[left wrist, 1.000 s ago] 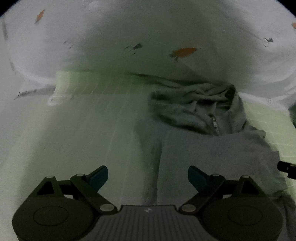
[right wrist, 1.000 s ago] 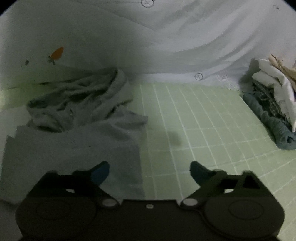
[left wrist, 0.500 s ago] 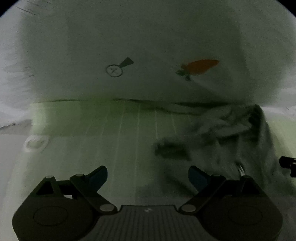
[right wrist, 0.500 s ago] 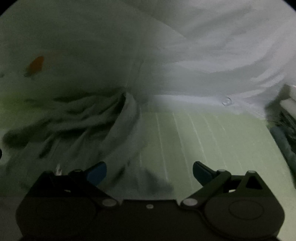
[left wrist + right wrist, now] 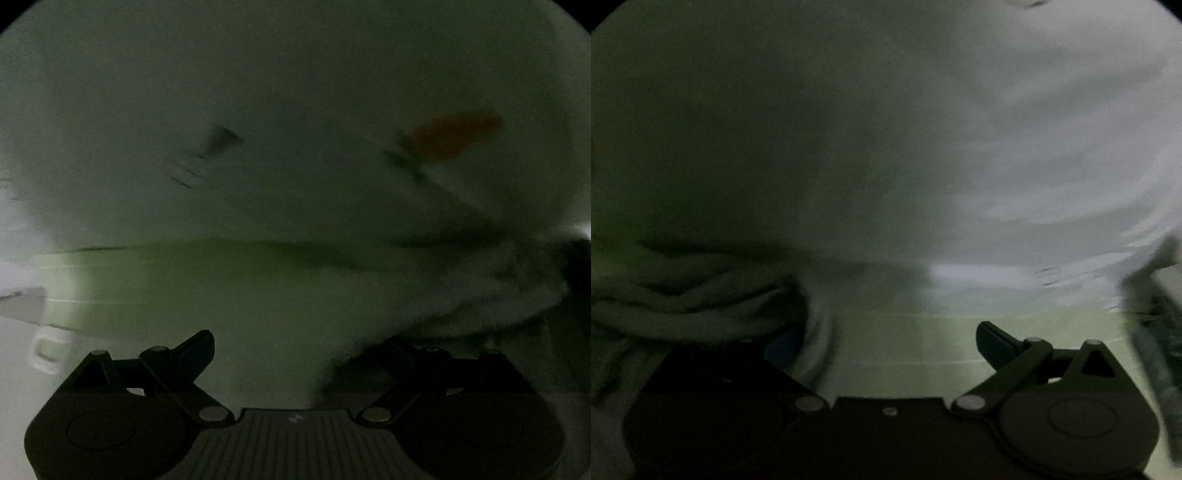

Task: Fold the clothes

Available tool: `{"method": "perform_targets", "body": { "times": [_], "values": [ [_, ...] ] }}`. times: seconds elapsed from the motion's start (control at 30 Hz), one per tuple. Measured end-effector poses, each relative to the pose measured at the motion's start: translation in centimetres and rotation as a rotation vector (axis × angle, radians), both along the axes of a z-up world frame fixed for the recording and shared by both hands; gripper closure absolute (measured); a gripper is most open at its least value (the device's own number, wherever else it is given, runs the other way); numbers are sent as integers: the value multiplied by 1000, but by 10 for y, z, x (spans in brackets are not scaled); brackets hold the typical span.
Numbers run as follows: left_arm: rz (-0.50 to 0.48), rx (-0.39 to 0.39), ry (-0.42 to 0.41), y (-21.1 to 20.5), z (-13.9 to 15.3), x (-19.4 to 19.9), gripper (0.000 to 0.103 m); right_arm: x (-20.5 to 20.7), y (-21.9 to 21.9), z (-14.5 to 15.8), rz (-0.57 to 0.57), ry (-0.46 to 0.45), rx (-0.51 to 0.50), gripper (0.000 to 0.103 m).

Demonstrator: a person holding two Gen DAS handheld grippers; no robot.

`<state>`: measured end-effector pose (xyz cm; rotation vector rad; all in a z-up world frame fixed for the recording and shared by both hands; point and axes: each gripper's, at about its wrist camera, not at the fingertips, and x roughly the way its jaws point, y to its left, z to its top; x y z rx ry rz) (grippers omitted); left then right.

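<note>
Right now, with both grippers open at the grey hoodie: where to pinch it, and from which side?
Probably the bunched top folds of the grey hoodie, one end per gripper. Left gripper comes in from its left end, right gripper from its right end, both low along the green mat. The thick ridges there offer bite; blur hides finer detail.

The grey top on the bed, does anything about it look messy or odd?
Yes. The grey top lies bunched in rumpled folds on the green grid sheet, pushed against the white quilt, not spread flat. Both views are dim and blurred.
</note>
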<state>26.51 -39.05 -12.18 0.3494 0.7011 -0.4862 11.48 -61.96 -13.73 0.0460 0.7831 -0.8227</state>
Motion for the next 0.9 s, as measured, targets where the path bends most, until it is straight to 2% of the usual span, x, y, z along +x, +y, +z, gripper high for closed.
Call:
{"method": "perform_targets", "body": {
  "times": [0.1,0.17,0.33,0.5,0.7,0.9],
  "values": [
    [52,-25,-28,14,18,1,10,-19,4,13,-2,22,-57,2],
    [62,-58,-43,25,35,-5,10,-39,13,30,-12,-24,-70,2],
    [63,-109,-99,52,77,-43,10,-95,44,71,-12,-105,-123,2],
    [59,-149,-126,84,108,-88,9,-146,68,88,-32,-152,-114,2],
    [37,-130,-151,120,115,-143,9,-199,97,89,-48,-171,-96,2],
    [26,-89,-122,143,99,-188,10,-222,109,66,-52,-130,-22,2]
  ]
}}
